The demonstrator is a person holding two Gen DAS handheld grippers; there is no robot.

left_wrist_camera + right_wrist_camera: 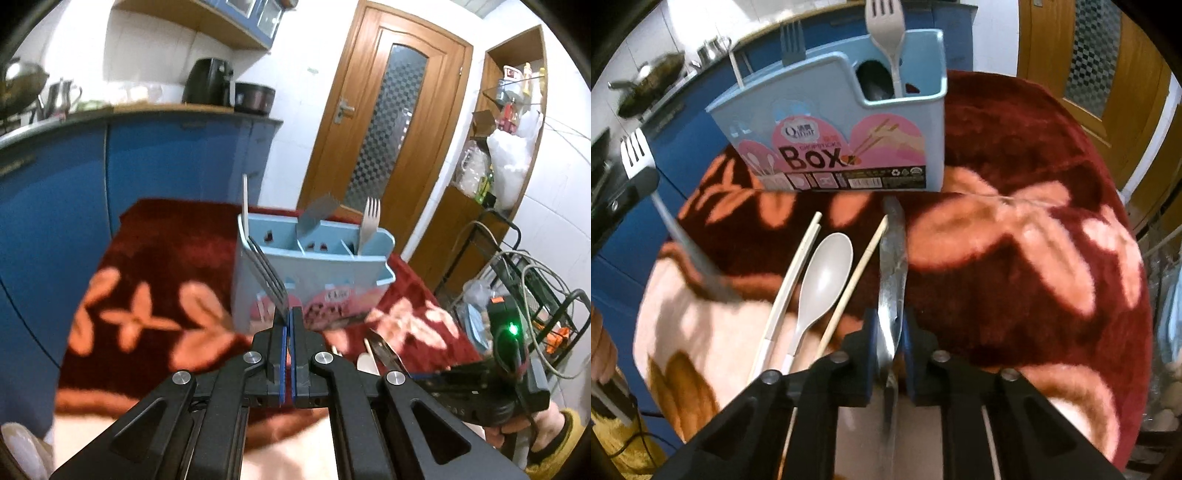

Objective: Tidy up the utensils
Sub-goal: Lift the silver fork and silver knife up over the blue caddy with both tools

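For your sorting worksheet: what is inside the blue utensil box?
Inside the blue utensil box: a beige fork and a dark spoon bowl share the end compartment; a grey fork and a pale stick stand farther along. The walls hide their lower parts.

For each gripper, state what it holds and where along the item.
Left gripper: metal fork, by its neck below the tines. Right gripper: knife, around mid-length.

You've got bright indoor light, heavy fisheye bending with dark corners, and motion blur smearing the red cloth low in frame

Blue box upright; spoon, possibly chopsticks, flat.
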